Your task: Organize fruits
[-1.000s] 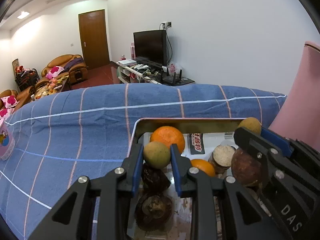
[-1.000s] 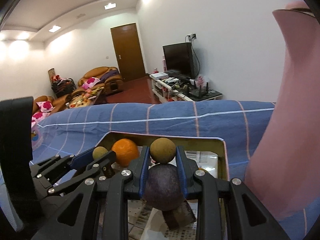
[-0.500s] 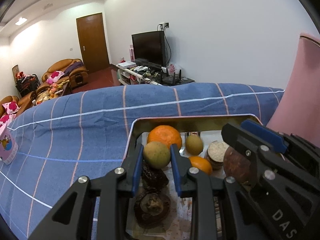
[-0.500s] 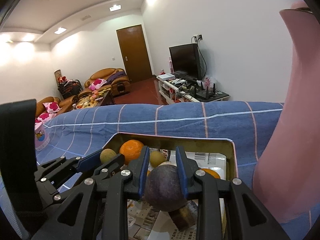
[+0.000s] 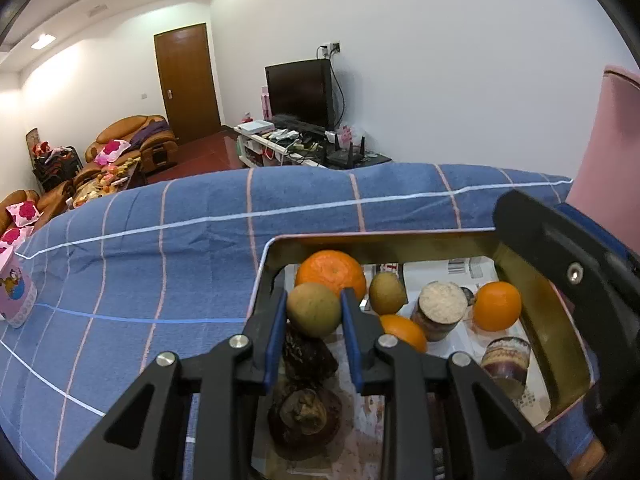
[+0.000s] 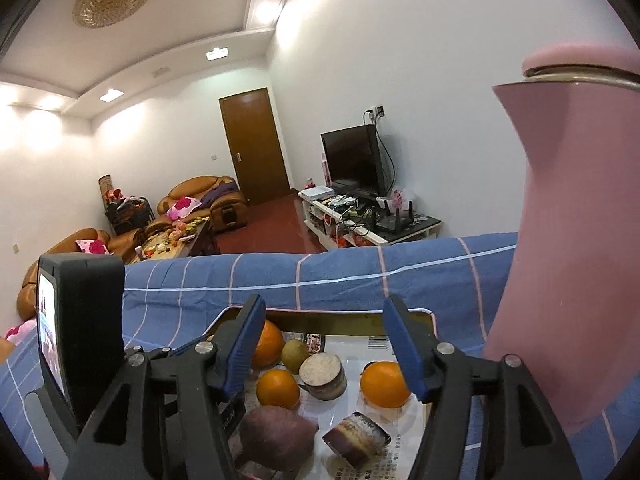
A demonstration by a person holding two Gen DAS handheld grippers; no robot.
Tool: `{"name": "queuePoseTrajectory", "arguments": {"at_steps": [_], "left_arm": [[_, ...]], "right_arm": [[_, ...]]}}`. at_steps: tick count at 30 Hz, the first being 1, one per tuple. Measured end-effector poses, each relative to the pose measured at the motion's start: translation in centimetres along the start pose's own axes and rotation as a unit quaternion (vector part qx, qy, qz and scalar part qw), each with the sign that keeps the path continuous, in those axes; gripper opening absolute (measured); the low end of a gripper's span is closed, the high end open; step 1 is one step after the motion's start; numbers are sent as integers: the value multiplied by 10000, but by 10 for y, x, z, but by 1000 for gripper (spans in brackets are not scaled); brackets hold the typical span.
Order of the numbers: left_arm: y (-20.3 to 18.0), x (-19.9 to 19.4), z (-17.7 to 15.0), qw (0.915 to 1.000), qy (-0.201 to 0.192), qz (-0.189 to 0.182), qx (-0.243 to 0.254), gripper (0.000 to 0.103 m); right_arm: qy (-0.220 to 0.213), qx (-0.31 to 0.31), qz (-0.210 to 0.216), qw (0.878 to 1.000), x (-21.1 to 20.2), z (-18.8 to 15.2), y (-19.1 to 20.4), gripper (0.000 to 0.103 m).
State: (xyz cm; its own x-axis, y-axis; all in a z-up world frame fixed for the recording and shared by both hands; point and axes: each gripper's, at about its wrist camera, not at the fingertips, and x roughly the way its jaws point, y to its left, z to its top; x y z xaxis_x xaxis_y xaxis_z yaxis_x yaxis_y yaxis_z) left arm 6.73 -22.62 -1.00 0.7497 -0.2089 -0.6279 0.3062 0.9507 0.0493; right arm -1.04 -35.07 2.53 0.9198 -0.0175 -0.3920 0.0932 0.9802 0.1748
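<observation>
left hand-held gripper [image 5: 313, 322]: clamped on a green-brown fruit [image 5: 313, 309], held over the tray's [image 5: 556, 320] left end
right hand-held gripper [image 6: 324, 344]: jaws opening, nothing between the pads; purple fruit [image 6: 276, 438] lies in the tray below them
step: placing fruits in the tray on the blue-cloth surface [image 5: 160, 248]
next: likely lower the left fruit into a free spot beside the big orange [image 5: 330, 270], then release

Right hand-held gripper [image 6: 326, 346] opening, empty, over fruit tray [image 6: 348, 320].
</observation>
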Motion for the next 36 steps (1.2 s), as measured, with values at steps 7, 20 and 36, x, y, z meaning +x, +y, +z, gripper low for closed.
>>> {"name": "queuePoseTrajectory", "arguments": {"at_steps": [7,20,36], "left_arm": [[-4,10,1,9997,217,132,-11,35],[-21,3,-3,9990,237,-264,273,103],[-7,-26,-14,9943,-431,920,331,103]], "right_arm": [[-75,-51,-490,9988,-5,-2,-1,63],[38,-13,-855,9963,-3,-1,-5,72],[-295,-364,-1318,9902,-17,-6,3,79]]}}
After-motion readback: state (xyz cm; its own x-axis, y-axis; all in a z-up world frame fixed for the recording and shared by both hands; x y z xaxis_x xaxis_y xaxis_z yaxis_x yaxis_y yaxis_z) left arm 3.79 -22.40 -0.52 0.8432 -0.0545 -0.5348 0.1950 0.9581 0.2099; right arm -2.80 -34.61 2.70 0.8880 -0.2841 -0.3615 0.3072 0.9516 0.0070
